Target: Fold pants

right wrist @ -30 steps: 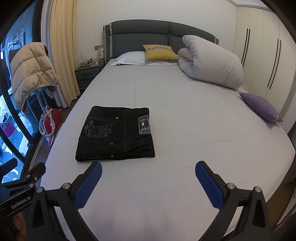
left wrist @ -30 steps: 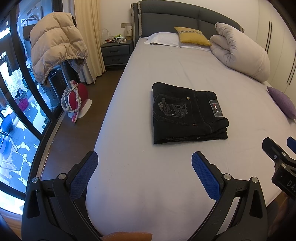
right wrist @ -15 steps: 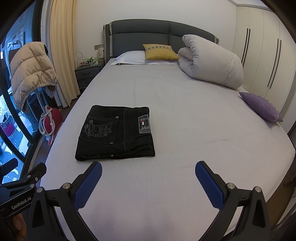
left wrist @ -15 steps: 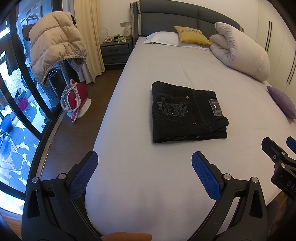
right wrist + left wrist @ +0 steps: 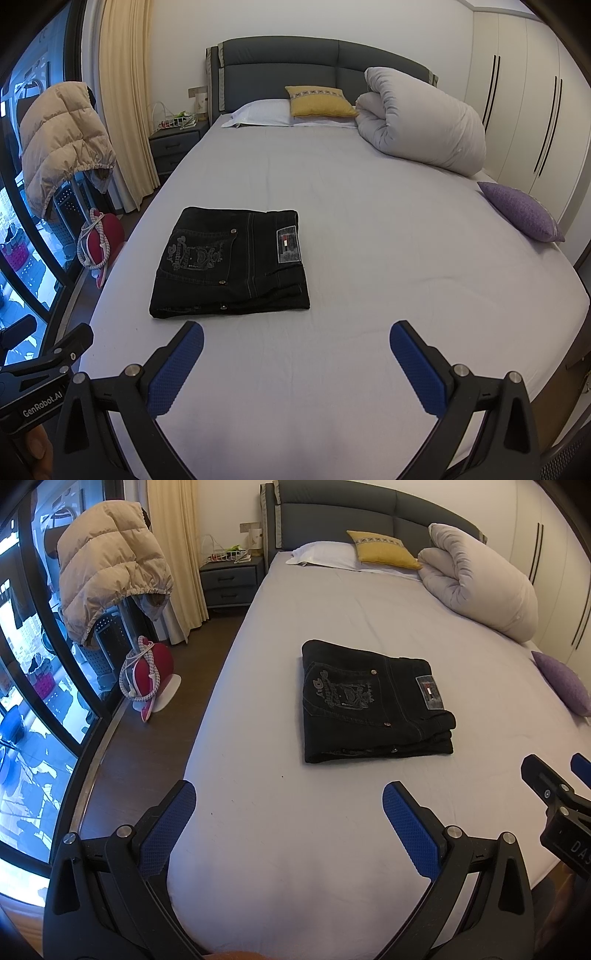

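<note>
Black jeans [image 5: 373, 703] [image 5: 232, 264] lie folded into a compact rectangle on the light grey bed [image 5: 351, 620] [image 5: 369, 206], back pocket embroidery and a brand patch facing up. My left gripper [image 5: 288, 814] hovers over the foot of the bed, open, with nothing between its blue pads, well short of the pants. Open too is my right gripper [image 5: 295, 349], held a little below and to the right of the pants, empty. Each gripper's black frame shows at the edge of the other's view.
A rolled white duvet [image 5: 421, 122], a yellow cushion [image 5: 319, 101] and a white pillow [image 5: 260, 112] sit near the headboard. A purple cushion [image 5: 521, 210] lies at the right edge. Left of the bed are a nightstand [image 5: 231, 579], a beige puffer jacket [image 5: 107, 568] and a red iron [image 5: 149, 672].
Both views have shifted only slightly; the pants and the two open grippers stay as they were.
</note>
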Demonstrator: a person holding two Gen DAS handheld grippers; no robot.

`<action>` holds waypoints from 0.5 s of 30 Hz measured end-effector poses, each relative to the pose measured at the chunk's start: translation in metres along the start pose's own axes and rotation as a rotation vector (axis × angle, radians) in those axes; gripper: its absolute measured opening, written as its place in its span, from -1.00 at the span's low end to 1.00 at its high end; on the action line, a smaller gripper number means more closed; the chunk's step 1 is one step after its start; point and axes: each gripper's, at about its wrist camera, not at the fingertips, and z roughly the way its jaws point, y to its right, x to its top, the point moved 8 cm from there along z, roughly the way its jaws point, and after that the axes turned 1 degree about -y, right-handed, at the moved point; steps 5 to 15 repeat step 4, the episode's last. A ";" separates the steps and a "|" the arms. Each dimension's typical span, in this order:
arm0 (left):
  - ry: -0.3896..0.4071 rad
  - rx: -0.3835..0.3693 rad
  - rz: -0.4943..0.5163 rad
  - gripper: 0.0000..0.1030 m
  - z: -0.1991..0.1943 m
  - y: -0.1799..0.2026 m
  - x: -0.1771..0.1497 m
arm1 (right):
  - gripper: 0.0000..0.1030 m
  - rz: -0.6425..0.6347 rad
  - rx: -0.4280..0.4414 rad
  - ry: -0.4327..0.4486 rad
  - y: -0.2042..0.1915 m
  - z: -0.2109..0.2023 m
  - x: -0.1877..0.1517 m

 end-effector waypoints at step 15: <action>0.004 -0.002 0.002 1.00 0.001 0.000 0.000 | 1.00 0.000 0.000 -0.001 0.001 0.000 0.000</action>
